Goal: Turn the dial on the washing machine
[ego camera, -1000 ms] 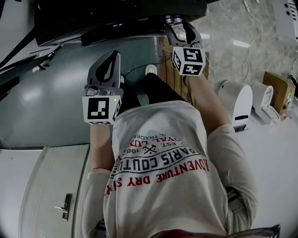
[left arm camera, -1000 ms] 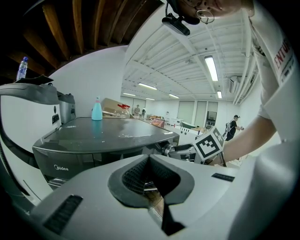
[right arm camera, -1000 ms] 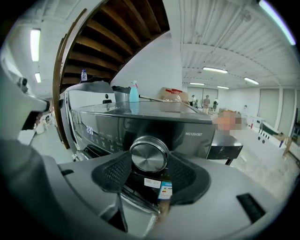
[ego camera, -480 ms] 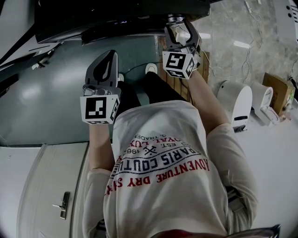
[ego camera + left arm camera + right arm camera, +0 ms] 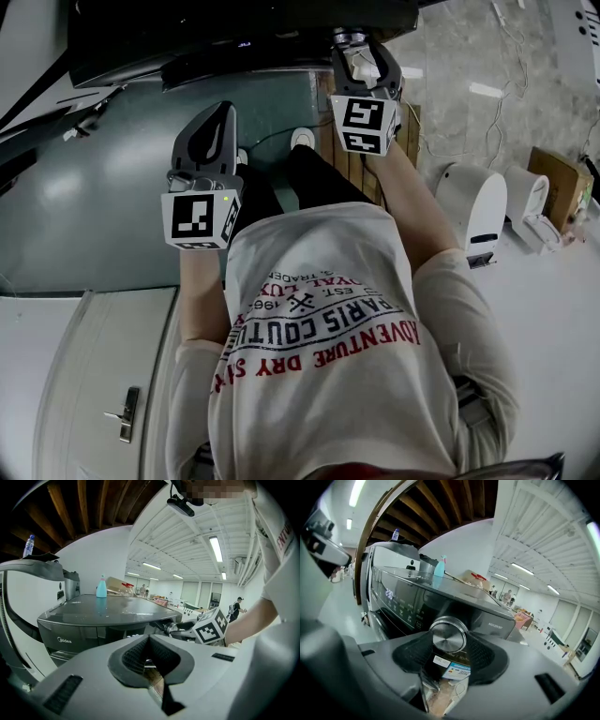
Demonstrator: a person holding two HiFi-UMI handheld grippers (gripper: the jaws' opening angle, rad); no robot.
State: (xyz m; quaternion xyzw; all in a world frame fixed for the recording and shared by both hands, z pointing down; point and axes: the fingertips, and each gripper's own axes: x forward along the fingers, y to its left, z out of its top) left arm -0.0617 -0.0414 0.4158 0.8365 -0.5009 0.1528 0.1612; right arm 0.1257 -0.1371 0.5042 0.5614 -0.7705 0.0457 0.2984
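The dark grey washing machine [image 5: 234, 33] stands in front of me, its control panel [image 5: 401, 602] lit. Its round metal dial [image 5: 449, 637] sits at the panel's right end and shows small in the head view as the dial [image 5: 349, 38]. My right gripper [image 5: 362, 52] reaches onto it. In the right gripper view the right gripper [image 5: 450, 645] has the dial between its jaws, which are closing, both pads against the rim. My left gripper [image 5: 223, 114] hangs shut and holds nothing, well left of the dial. The left gripper [image 5: 149, 640] faces the machine's front [image 5: 93, 630].
A blue spray bottle [image 5: 101, 587] and a clear bag lie on the machine's top; a water bottle [image 5: 395, 534] stands higher behind. White appliances [image 5: 473, 202] and a cardboard box [image 5: 558, 183] stand on the floor at the right. A white door with a handle [image 5: 127, 412] is at lower left.
The right gripper rolled at the dial, its marker cube tilting and then coming back square. It stays on the dial. The left gripper has hardly moved.
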